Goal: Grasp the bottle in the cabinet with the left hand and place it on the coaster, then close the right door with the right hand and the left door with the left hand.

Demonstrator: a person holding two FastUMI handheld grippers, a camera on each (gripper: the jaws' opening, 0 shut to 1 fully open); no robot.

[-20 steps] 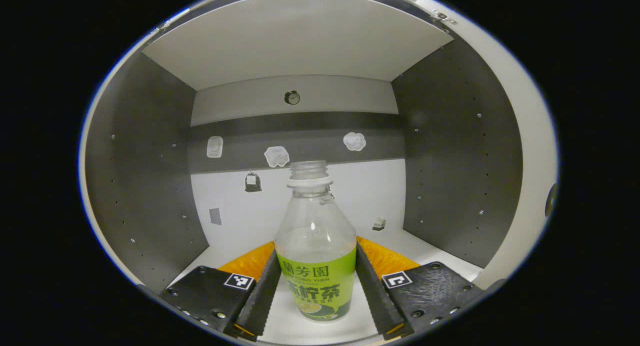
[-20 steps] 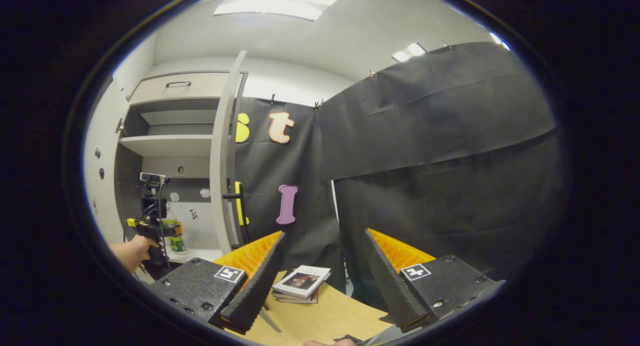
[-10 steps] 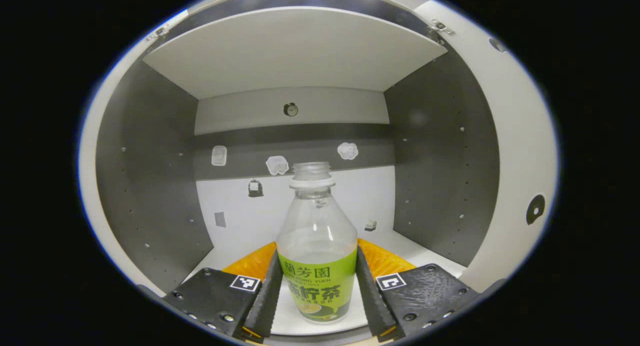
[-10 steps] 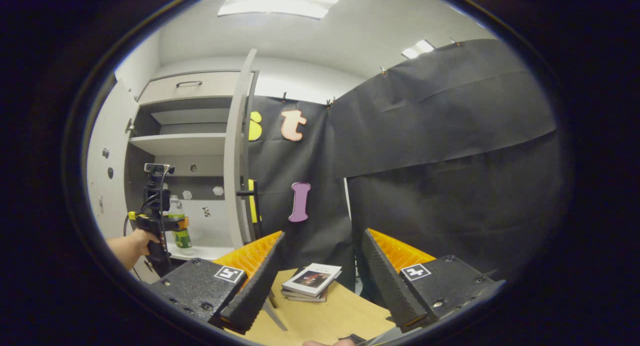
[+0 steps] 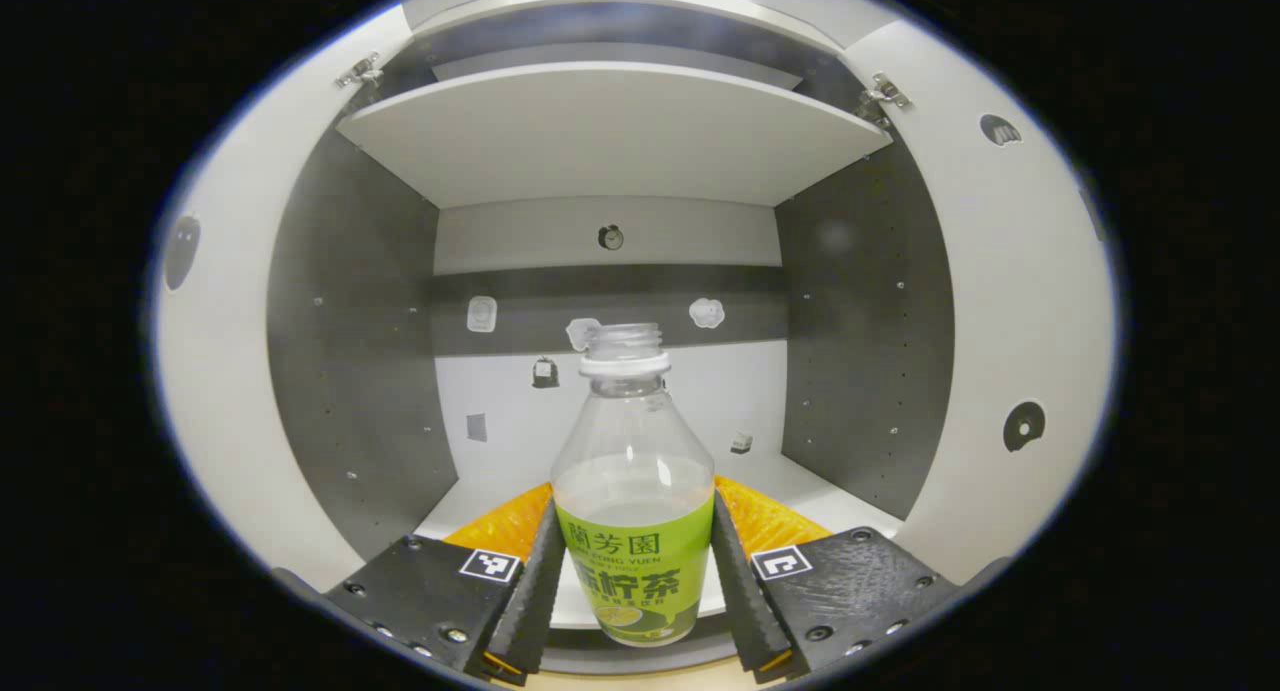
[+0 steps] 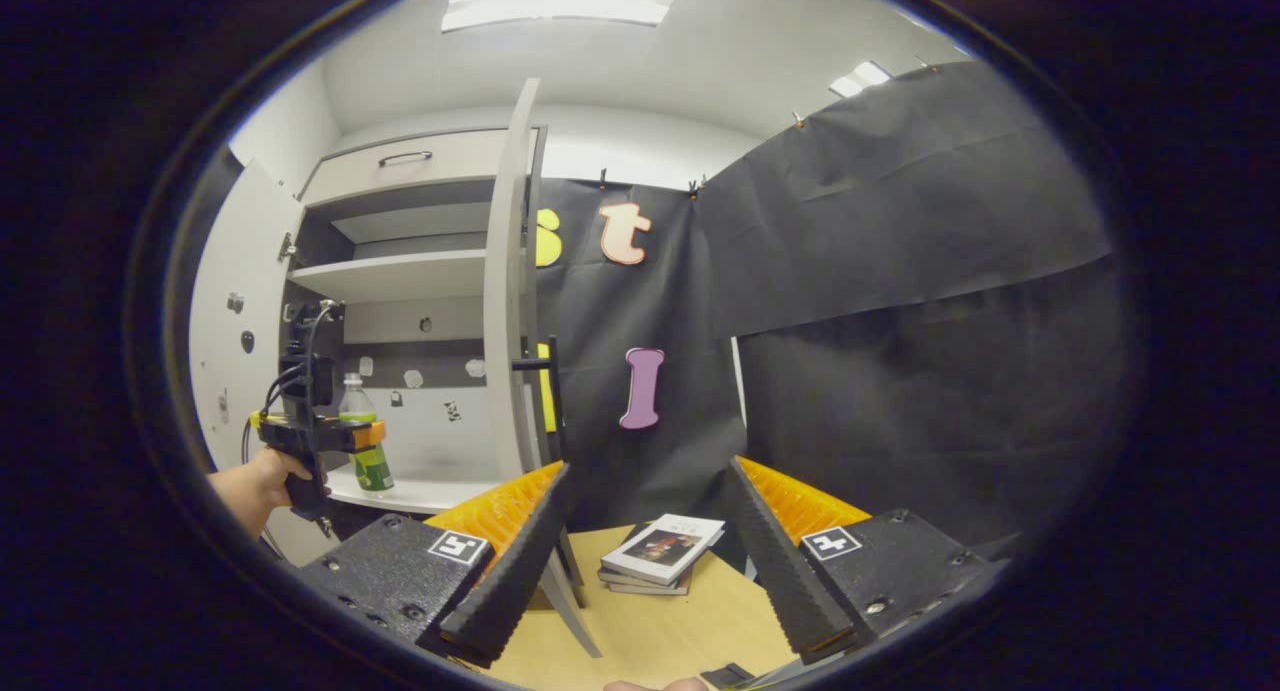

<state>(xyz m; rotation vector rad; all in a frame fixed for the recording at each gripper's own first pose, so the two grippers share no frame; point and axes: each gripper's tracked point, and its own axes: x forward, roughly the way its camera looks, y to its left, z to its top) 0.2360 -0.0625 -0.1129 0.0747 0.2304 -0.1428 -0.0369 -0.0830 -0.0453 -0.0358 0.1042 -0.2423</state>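
Observation:
A clear bottle (image 5: 632, 491) with a green label and no cap stands upright between my left gripper's (image 5: 632, 581) fingers, which press on both sides of the label. It hangs at the front edge of the cabinet's lower shelf (image 5: 480, 496). In the right gripper view the same bottle (image 6: 368, 451) is small at the left, held in the left gripper (image 6: 322, 434) by a hand (image 6: 250, 486) in front of the open cabinet. My right gripper (image 6: 645, 561) is open over a wooden table (image 6: 660, 631) with nothing between its fingers.
Both cabinet doors are swung open: the left door (image 5: 215, 371) and the right door (image 5: 1010, 301). The right door (image 6: 508, 291) is edge-on, with a dark handle (image 6: 535, 364). A shelf (image 5: 610, 141) spans the cabinet above. Stacked books (image 6: 665, 553) lie on the table.
The left gripper has drawn back out of the cabinet with the bottle, so both doors now show at the sides. The right gripper's view has swung left; it stays open.

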